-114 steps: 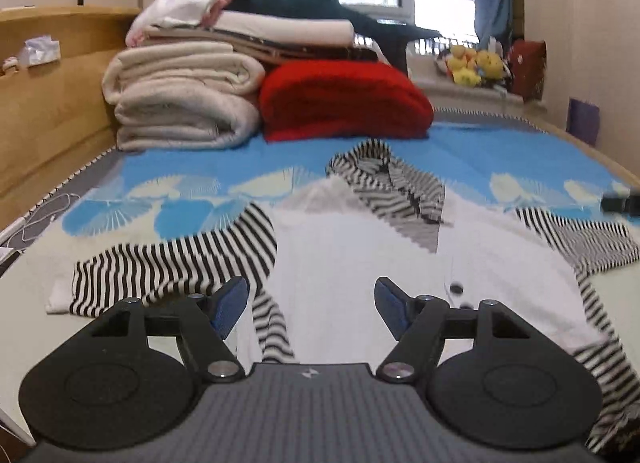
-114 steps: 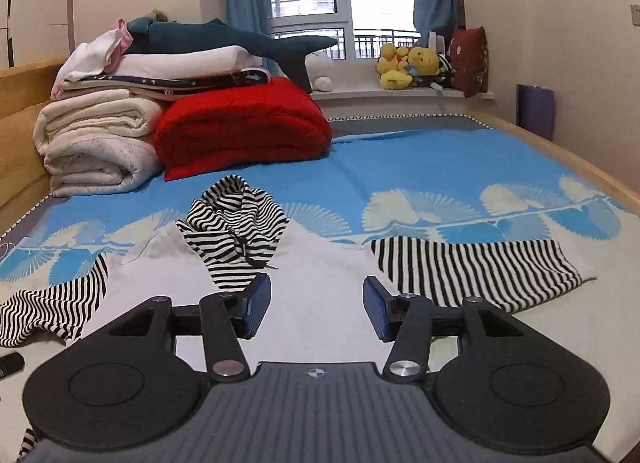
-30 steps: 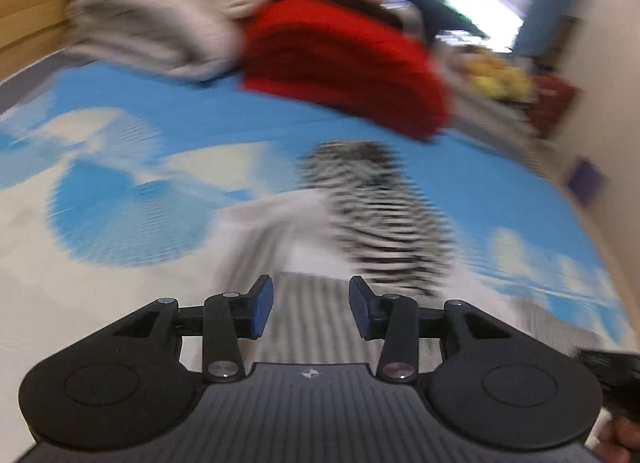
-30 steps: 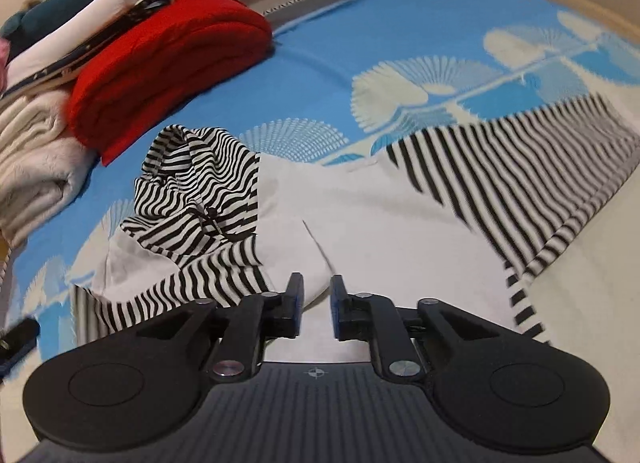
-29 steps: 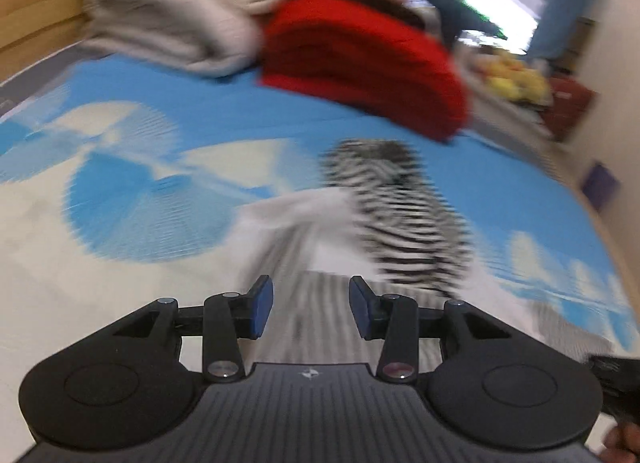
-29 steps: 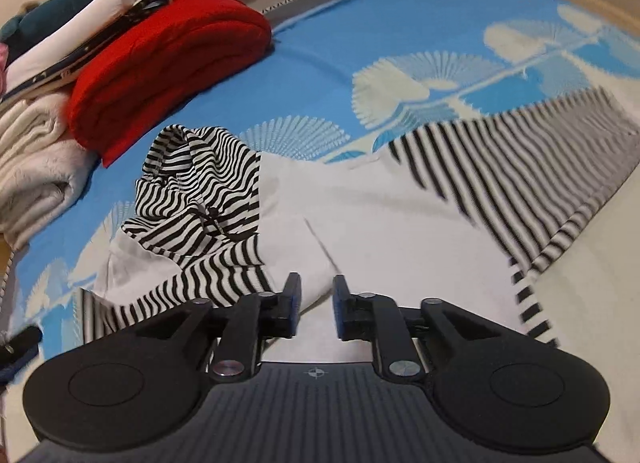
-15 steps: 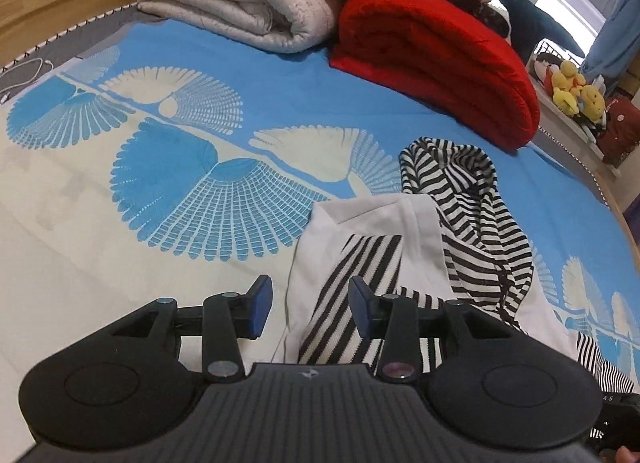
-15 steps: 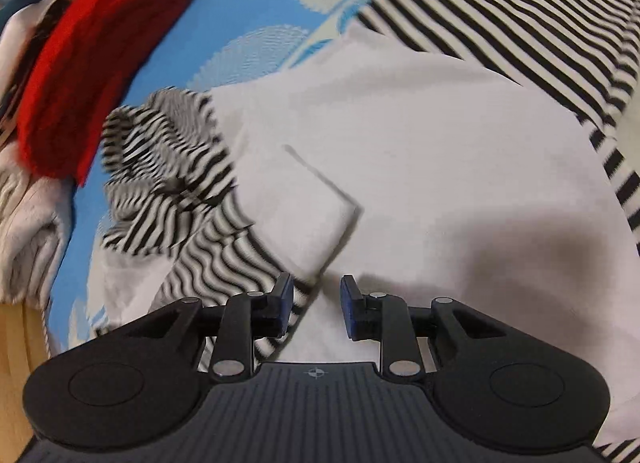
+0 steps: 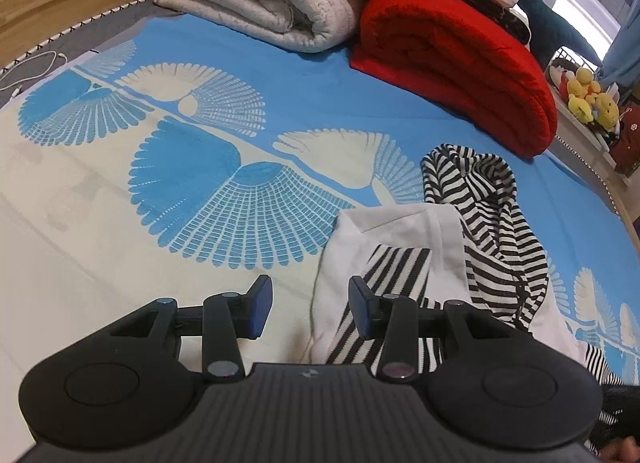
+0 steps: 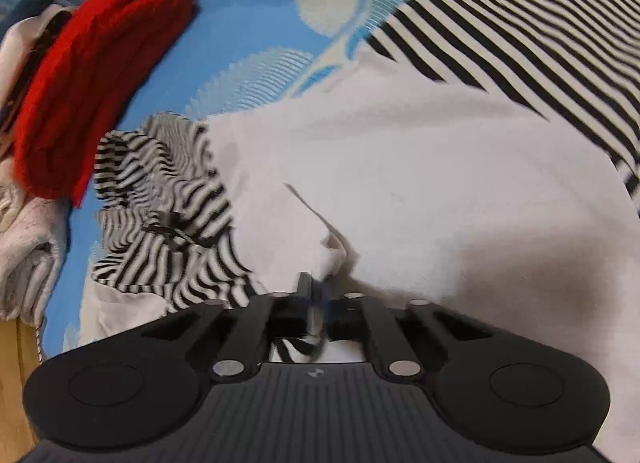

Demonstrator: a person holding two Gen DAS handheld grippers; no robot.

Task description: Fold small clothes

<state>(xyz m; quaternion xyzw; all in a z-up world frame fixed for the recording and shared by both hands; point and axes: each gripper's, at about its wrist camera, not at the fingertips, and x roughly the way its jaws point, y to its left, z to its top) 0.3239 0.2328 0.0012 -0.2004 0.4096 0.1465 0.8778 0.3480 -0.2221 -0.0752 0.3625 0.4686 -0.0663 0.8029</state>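
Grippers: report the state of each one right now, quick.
Left gripper: open, holding nothing, over the left edge of the hooded top.
Right gripper: just closed, fingers pinching a fold of the hooded top's white fabric.

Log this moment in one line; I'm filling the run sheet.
left gripper: open over bed | right gripper: shut on white hoodie with striped sleeves

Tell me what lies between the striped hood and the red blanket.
Only bare blue bedspread lies between the striped hood and the red blanket; the left wrist view shows it most clearly.
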